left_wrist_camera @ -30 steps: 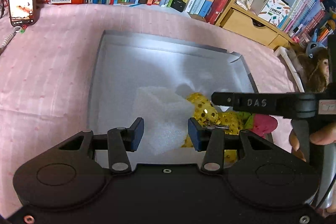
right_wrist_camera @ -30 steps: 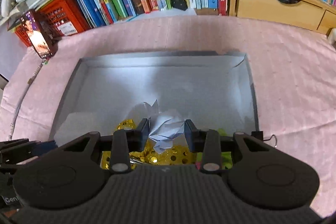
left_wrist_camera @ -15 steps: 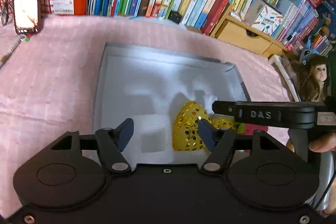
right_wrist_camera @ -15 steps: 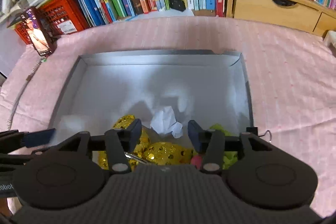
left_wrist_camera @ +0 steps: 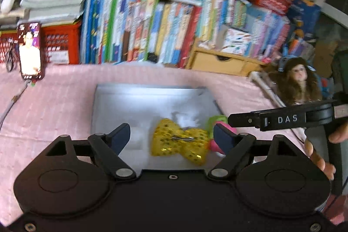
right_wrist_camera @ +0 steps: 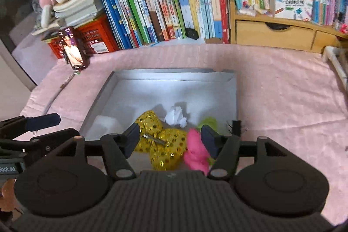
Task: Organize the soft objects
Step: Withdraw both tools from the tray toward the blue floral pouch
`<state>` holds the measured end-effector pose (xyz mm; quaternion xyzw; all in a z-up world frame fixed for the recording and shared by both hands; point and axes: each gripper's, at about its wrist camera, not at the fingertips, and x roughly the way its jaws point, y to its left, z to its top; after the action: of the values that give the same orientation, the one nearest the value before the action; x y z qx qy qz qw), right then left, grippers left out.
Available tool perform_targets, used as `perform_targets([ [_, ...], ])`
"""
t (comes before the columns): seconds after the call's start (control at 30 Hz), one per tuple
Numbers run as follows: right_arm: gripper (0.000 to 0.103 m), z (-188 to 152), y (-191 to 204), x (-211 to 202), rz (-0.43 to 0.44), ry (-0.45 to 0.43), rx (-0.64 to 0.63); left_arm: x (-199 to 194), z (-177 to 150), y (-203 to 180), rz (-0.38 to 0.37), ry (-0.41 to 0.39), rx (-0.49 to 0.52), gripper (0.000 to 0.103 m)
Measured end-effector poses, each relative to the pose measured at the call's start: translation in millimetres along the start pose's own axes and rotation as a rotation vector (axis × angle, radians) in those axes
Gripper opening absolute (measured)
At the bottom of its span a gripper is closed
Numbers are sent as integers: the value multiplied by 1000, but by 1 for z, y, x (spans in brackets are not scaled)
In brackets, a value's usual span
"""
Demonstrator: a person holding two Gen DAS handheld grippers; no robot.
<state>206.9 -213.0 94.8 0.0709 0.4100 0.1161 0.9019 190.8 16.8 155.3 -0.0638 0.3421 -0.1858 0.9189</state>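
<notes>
Grey shallow box lying flat on the pink-covered worktop, at twelve o'clock of both cameras. Left gripper spread wide, jaws just opened further, nothing pressed between the pads; white foam block lying loose in the box's near-left corner, at about ten o'clock of the gold sequin bow. Right gripper likewise parted, jaws just widened, holding nothing; crumpled white paper ball resting free on the box floor at one o'clock of the bow. Pink plush piece just beside the bow at three o'clock, with a lime-green soft item behind it near the box's right wall, its shape hard to make out, perhaps part of the same toy. Small black clip at the box's near-right rim. Phone propped at ten o'clock before a red crate; row of books along the back.
</notes>
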Motion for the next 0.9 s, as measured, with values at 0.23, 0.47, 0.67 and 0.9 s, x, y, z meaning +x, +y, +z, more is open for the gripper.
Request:
perform_targets([
  [0.23,78,-29,-22,-45,-28,-34,-12,-45,-34,-43,-72,-69,112,86],
  [0.47,79,-55,-50,-61,-34,-37,36,-68,-78,-80,-128,-91,195,87],
  [0.67,80,-76,-74,-58,-51,-6,92,-75,-120,-101,-173,-96,235,88],
  [0.9,81,-97,-93,-41,-52,48,125,-72,-163,-120,-200,-95,259,88],
])
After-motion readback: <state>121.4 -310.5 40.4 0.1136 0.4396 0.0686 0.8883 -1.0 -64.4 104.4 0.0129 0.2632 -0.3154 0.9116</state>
